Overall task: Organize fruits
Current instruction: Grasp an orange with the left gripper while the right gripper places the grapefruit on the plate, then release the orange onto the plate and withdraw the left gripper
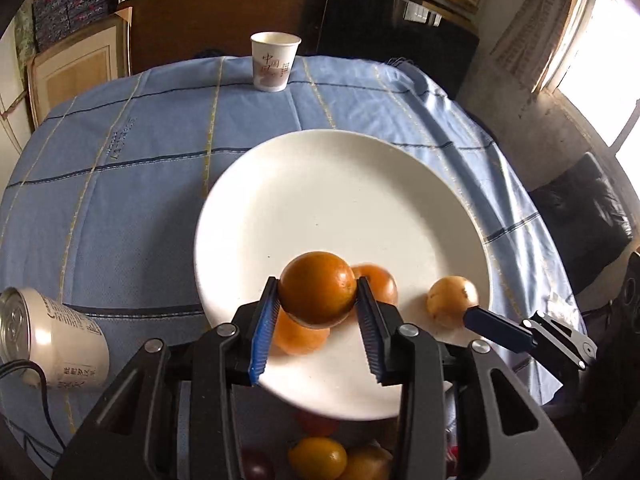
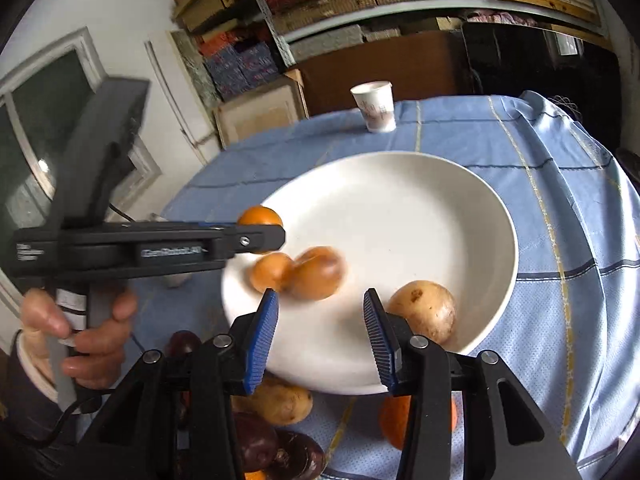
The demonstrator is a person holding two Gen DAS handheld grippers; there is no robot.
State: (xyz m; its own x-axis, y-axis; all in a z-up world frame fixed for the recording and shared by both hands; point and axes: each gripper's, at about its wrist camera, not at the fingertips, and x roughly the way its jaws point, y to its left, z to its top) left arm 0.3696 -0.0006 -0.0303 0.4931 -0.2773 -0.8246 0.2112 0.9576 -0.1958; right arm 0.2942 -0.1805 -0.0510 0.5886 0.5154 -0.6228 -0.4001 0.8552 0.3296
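Overhead, held an orange (image 1: 317, 289) clamped in the left gripper (image 1: 316, 320) above the white plate (image 1: 360, 184); right gripper (image 2: 320, 344) parted, holding nothing; best lowered beside the plated fruit before release.

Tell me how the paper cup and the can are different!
The paper cup stands upright at the far edge of the table; the can lies on its side near the front left. The cup's top is open, while the can's metal end looks sealed. The cup has a reddish picture; the can has dark writing. Both are mostly white and sit on the blue tablecloth.
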